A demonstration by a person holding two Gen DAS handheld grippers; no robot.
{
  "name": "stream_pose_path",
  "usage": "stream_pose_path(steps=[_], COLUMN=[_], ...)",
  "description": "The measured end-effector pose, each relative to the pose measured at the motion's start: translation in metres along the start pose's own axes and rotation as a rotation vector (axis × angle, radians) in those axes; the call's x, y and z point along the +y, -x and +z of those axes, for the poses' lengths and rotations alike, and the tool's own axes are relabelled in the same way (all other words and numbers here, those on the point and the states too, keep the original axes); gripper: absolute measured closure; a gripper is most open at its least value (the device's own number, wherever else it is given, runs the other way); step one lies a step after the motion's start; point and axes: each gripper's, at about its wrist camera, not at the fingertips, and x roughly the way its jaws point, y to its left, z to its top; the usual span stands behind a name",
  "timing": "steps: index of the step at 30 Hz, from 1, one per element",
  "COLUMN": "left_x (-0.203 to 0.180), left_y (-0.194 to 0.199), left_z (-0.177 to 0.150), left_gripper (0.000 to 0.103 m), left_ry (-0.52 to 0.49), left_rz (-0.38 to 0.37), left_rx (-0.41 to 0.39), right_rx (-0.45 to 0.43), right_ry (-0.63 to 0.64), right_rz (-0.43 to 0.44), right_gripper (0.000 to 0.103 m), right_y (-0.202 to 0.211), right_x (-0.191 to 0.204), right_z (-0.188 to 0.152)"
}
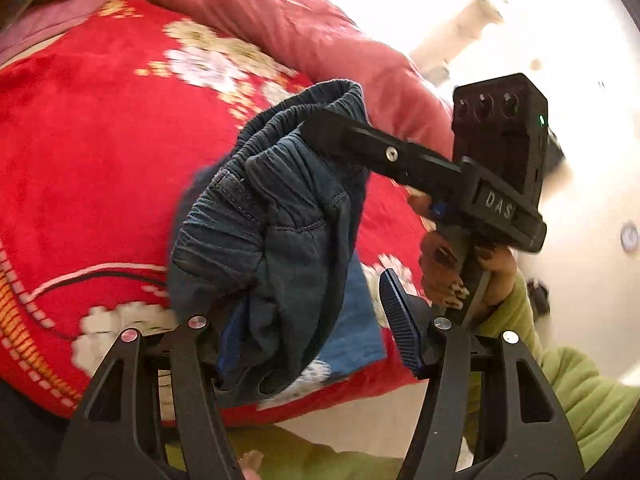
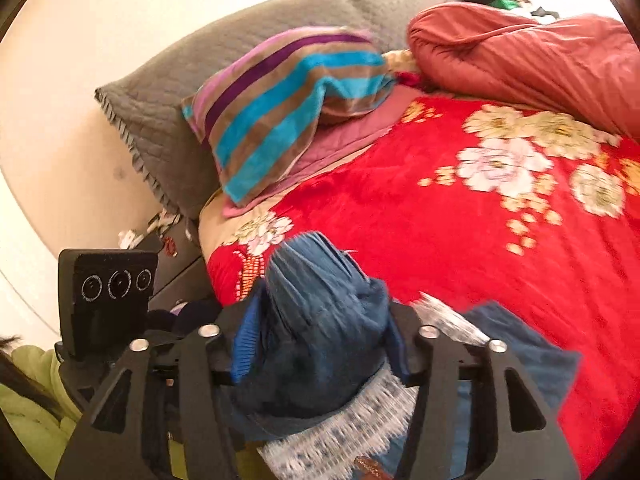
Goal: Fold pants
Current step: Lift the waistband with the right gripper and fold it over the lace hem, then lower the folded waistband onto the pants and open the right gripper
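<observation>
the pants [image 1: 276,216] hang bunched above the red blanket [image 1: 88,152]. my left claw [image 1: 316,332] stands apart around them; my right claw [image 2: 320,344] seems clamped on cloth. i should shake them flat before folding.

Clearance, as I read it from both wrist views:

- Open ground: the red floral blanket [image 2: 460,220] lies broad and bare ahead of my right gripper [image 2: 320,344]; I could pass anywhere across its middle.
- Far right: bunched pink quilt [image 2: 540,64], a raised ridge along that edge.
- Far left: striped pillow [image 2: 280,108] leaning on a grey quilted pillow [image 2: 180,92], closing the head end.
- Between my left gripper's [image 1: 312,316] fingers: the bunched pants [image 1: 272,208] fill most of the gap.
- Just beside, to the right in the left view: the other gripper's finger sits in the waistband, with the hand [image 1: 460,276] holding it close by; little room to pass there.
</observation>
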Motion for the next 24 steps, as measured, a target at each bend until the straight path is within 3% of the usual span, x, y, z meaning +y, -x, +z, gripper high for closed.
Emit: stream_pose_path(steps=[2, 4, 7, 11, 13, 15, 17, 18, 19, 20, 24], left_x=[-0.01, -0.016, -0.009, 0.002, 0.001, -0.001, -0.002, -0.006, -0.009, -0.014, -0.016], left_y=[-0.011, -0.022, -0.02, -0.009, -0.012, -0.023, -0.038, -0.045, -0.051, -0.052, -0.053], left_z=[-0.008, -0.019, -0.023, -0.016, -0.017, -0.02, -0.026, -0.032, -0.036, -0.041, -0.048], left_gripper=[0.05, 0.05, 0.05, 0.05, 0.054, 0.065, 0.066, 0.066, 0.066, 0.066, 0.066], left_ry=[-0.046, -0.081, -0.082, -0.081, -0.124, -0.147, -0.165, -0.19, -0.218, -0.246, -0.285], left_rz=[0.003, 0.018, 0.035, 0.125, 0.201, 0.232, 0.241, 0.262, 0.284, 0.302, 0.323], left_rx=[0.037, 0.079, 0.078, 0.021, 0.012, 0.042, 0.083, 0.105, 0.118, 0.125, 0.132], right_rx=[-0.023, -0.036, -0.042, -0.042, -0.024, 0.001, 0.04, 0.053, 0.058, 0.068, 0.068], right_ry=[-0.03, -0.085, -0.19, -0.3, -0.344, -0.351, -0.362, -0.37, -0.367, -0.354, -0.342], right_rz=[-0.076, -0.171, -0.252, -0.276, -0.243, -0.239, -0.243, -0.231, -0.223, -0.221, -0.272], right_gripper=[0.022, 0.02, 0.02, 0.019, 0.013, 0.011, 0.011, 0.016, 0.027, 0.051, 0.055], right_y=[0.016, 0.031, 0.051, 0.058, 0.051, 0.042, 0.029, 0.024, 0.022, 0.02, 0.027], right_x=[-0.013, -0.029, -0.053, -0.069, -0.072, -0.073, -0.073, -0.072, -0.069, -0.066, -0.065], right_z=[-0.01, -0.024, -0.048, -0.068, -0.075, -0.076, -0.079, -0.081, -0.083, -0.085, -0.093])
